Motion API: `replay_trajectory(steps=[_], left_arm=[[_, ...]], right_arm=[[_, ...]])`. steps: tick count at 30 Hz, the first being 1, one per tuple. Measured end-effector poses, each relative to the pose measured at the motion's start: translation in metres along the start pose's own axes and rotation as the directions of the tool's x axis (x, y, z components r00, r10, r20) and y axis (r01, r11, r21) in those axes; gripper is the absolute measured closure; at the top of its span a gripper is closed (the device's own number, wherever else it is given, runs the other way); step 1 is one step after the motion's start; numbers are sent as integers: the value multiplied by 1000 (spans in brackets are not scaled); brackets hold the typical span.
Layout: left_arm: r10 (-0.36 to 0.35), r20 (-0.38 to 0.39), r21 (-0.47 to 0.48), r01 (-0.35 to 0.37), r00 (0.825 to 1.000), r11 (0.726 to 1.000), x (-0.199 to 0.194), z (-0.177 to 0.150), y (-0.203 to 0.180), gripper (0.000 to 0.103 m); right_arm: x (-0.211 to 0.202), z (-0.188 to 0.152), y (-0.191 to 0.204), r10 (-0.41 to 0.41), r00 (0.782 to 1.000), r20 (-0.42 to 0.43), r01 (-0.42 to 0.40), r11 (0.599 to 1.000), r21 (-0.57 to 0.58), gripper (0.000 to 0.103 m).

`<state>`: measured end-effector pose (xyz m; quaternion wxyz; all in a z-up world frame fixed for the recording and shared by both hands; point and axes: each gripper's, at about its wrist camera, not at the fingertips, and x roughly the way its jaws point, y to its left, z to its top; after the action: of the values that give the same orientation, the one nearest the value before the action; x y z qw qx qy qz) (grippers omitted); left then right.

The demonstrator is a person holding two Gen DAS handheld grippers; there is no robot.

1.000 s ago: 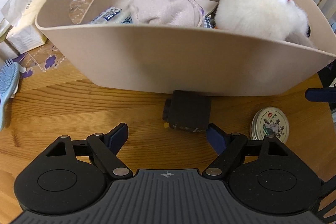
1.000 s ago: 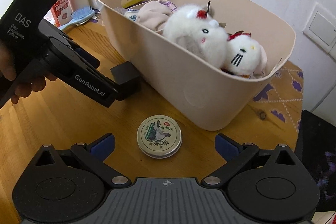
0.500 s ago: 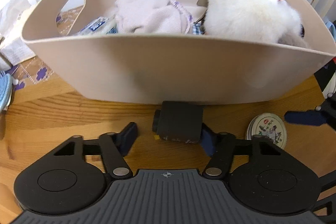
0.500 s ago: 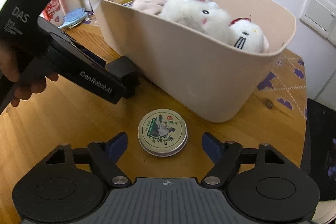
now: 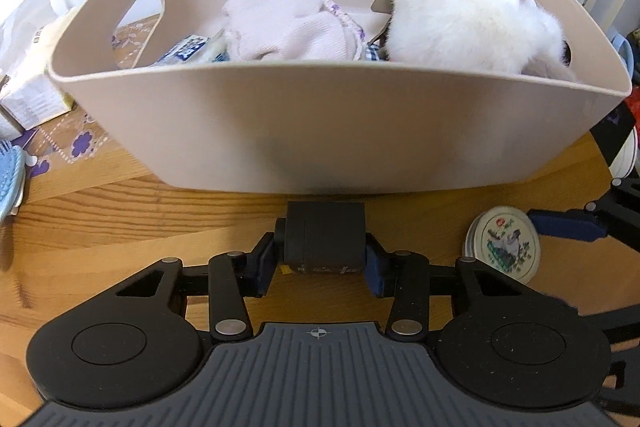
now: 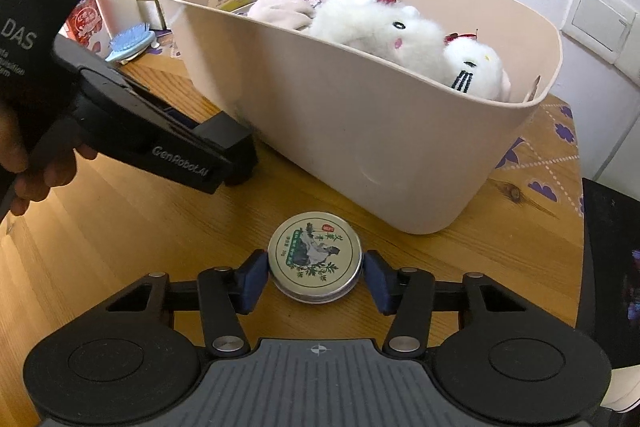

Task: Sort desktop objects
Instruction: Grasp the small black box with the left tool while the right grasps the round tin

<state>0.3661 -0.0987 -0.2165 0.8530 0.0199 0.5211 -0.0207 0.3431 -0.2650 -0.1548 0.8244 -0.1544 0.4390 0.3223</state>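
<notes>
A beige plastic basket (image 5: pixel 340 131) stands on the wooden table and holds white plush toys (image 5: pixel 472 19), a pink cloth (image 5: pixel 288 27) and small packets. My left gripper (image 5: pixel 320 267) is shut on a small black box (image 5: pixel 325 241) that rests on the table against the basket's near wall. My right gripper (image 6: pixel 314 277) is shut on a round tin (image 6: pixel 315 261) with a green picture lid, on the table in front of the basket (image 6: pixel 380 131). The tin (image 5: pixel 503 243) also shows at the right of the left wrist view.
A blue hairbrush (image 5: pixel 10 183) lies at the table's left edge, with a tissue pack (image 5: pixel 28 67) behind it. A patterned mat (image 6: pixel 556 155) lies under the basket's right end. The table's right edge (image 6: pixel 580 227) is near the tin.
Both grippers moved forward and closed. The left one now clamps the black box. The right one now clamps the tin.
</notes>
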Motion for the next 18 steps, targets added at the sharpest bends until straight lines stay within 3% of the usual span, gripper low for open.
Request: replay_trajectory(steps=[12,18], left_arm=[[1,7,11,-1,1000,1000,-13,-5,26,58],[-32,54,31,31,998,999,-35,-2,34,58]], right_arm=[[3,-7,4,-56,998,10,56,998,35,53],[-5,-9,16,-86,996,-7,86,996,16,53]])
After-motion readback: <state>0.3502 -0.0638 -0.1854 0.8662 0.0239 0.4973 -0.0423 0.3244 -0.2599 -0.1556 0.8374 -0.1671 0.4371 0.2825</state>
